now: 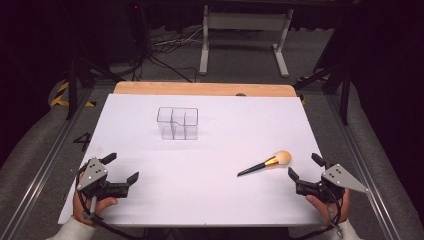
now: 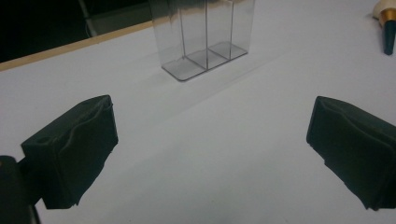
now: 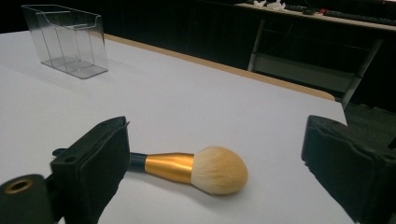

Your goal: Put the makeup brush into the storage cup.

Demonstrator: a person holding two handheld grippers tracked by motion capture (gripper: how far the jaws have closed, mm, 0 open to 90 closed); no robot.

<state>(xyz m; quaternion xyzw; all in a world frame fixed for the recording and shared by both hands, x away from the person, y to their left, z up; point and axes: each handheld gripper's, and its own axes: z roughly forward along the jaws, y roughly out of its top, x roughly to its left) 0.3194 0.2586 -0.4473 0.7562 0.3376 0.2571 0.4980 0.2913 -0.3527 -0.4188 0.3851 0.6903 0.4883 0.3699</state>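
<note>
Makeup brush (image 1: pixel 267 162) lay flat on the white-covered bench (image 1: pixel 210 200), toward the right front, its pale bristle head pointing away from the person and to the right, its dark handle toward the centre. Clear organizer (image 1: pixel 178 123), an upright box of several compartments, stood empty toward the far middle of the bench, well apart from the brush. Right tool (image 1: pixel 305 167) rested near the brush head with its jaws spread wide and nothing between the pads; in the right gripper view the brush (image 3: pixel 196 168) lay just ahead of the jaws, untouched. Left tool (image 1: pixel 121 167) sat at the left front corner, jaws likewise apart and empty, facing the organizer (image 2: pixel 205 42) across bare bench. Judged from this layout, the work appeared to be at its start: the brush had not been grasped or lifted, and the approach, pickup, carry and placement into a compartment all remained to be done
</note>
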